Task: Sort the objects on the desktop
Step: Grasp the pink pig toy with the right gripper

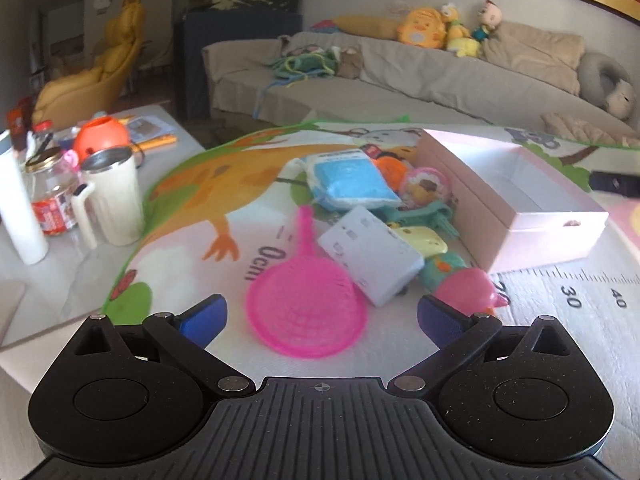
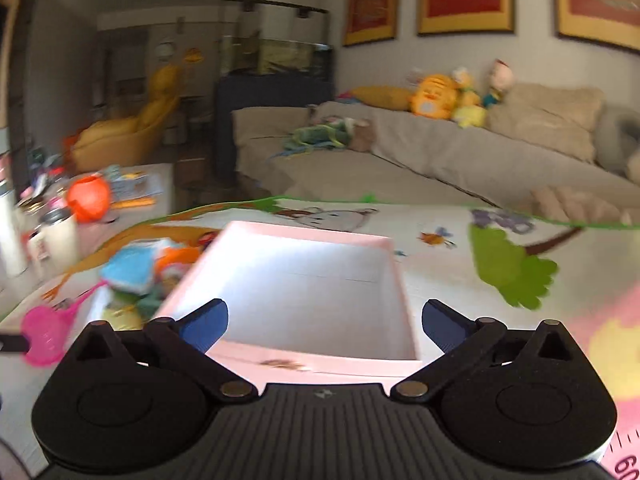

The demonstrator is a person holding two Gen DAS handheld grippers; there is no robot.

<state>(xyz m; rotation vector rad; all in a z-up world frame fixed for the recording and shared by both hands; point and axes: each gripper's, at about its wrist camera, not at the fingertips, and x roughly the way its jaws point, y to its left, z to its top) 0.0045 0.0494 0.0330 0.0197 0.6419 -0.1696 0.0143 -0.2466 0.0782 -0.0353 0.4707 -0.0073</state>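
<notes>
Pink: one net (image 1: 306, 312), one box (image 1: 516, 196).

A pink strainer (image 1: 306, 312) lies flat, nearest. A white block (image 1: 370, 254) and blue pack (image 1: 352, 178) lie beyond, left of the open pink box (image 1: 516, 196).

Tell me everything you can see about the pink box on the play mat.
The pink box is an open, lidless rectangular carton, apparently cardboard, pale pink outside and white inside. It sits upright and flat on the printed play mat, and nothing shows inside it. One end wall has a small cutout notch. The toy pile lies along its left side, seemingly against the wall, though contact is unclear. The right gripper hovers open over its near end without touching; the left gripper is open over the pink strainer.
</notes>
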